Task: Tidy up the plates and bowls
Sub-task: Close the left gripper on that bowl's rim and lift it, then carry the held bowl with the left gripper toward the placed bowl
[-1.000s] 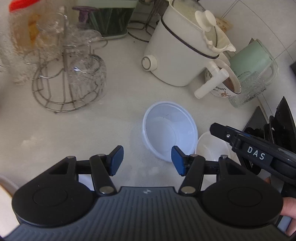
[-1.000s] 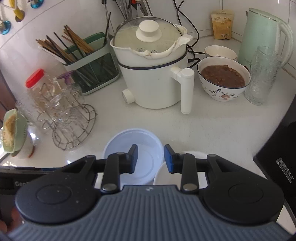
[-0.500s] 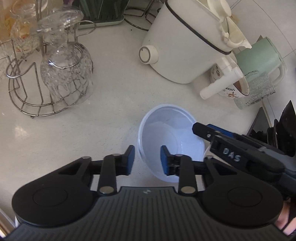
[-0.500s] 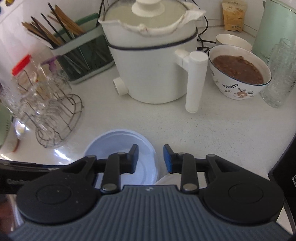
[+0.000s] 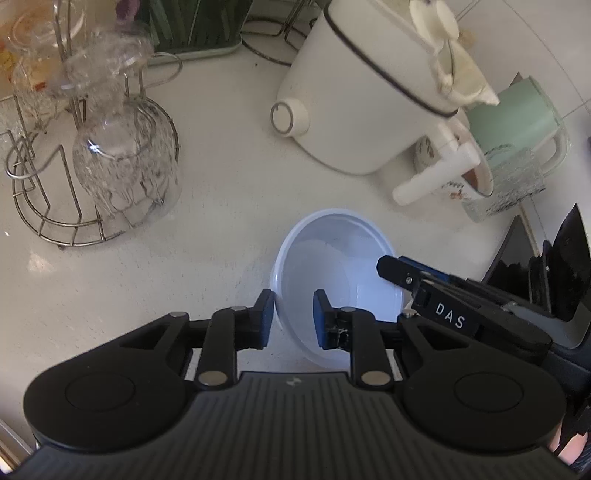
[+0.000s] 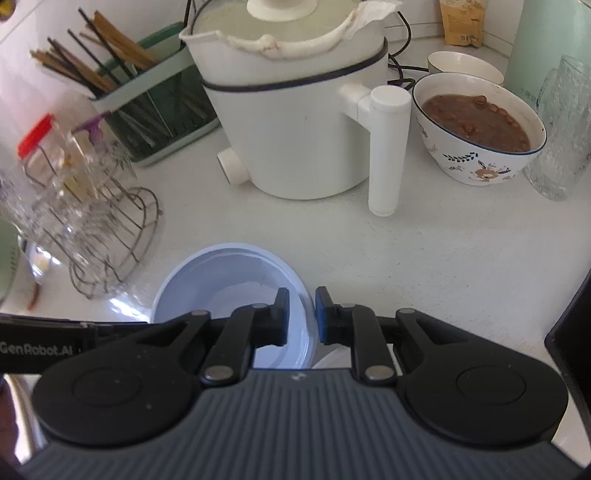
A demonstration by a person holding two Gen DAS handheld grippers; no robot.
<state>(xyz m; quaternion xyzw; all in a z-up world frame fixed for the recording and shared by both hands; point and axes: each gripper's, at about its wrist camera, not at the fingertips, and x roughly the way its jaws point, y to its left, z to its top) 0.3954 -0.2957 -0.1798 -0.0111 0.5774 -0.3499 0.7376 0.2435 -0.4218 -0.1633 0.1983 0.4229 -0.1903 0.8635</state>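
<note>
Left gripper (image 5: 292,318) straddles the near rim of the pale blue translucent plastic bowl (image 5: 332,273), narrowly parted; right gripper (image 6: 301,314) likewise across its right rim, grip unclear

White capitals "DAS" are legible on a label on the right gripper (image 5: 448,314), seen in the left wrist view. "GenRobot.AI" is legible on the left gripper (image 6: 37,349) in the right wrist view. The yellow packet's (image 6: 460,20) print is unreadable.

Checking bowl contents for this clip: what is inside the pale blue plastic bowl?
The pale blue plastic bowl looks empty: its bare floor and walls show. One finger of each gripper reaches over its rim. The near part of the interior is hidden behind the left gripper and right gripper.
</note>
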